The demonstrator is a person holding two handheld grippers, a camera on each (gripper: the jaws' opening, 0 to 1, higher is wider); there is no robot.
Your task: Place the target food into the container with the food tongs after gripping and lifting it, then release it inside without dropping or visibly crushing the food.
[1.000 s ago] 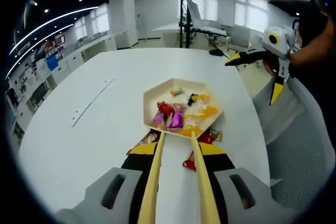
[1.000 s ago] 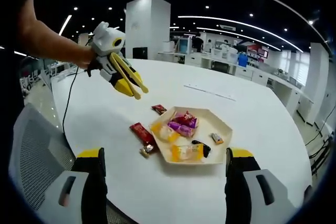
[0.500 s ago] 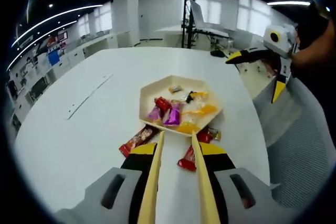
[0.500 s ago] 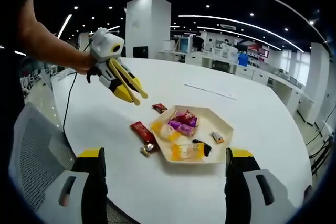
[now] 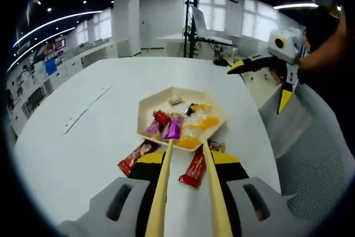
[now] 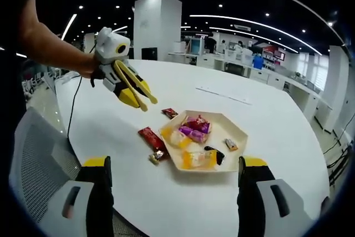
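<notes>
Left hand-held gripper (image 5: 187,144) tongs narrowly parted, pulled back from tray (image 5: 145,105), right hand-held gripper (image 6: 172,167) wide, unmoved

Each hand-held gripper (image 6: 143,95) has a white head and yellow-and-black jaws. The left one carries long tan tongs — a black cable (image 6: 72,116) trails from it.

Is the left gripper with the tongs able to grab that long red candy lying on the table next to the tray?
Probably yes. The red candy lies on the bare table outside the tray, between the tongs of the left gripper. Nothing covers it.
</notes>
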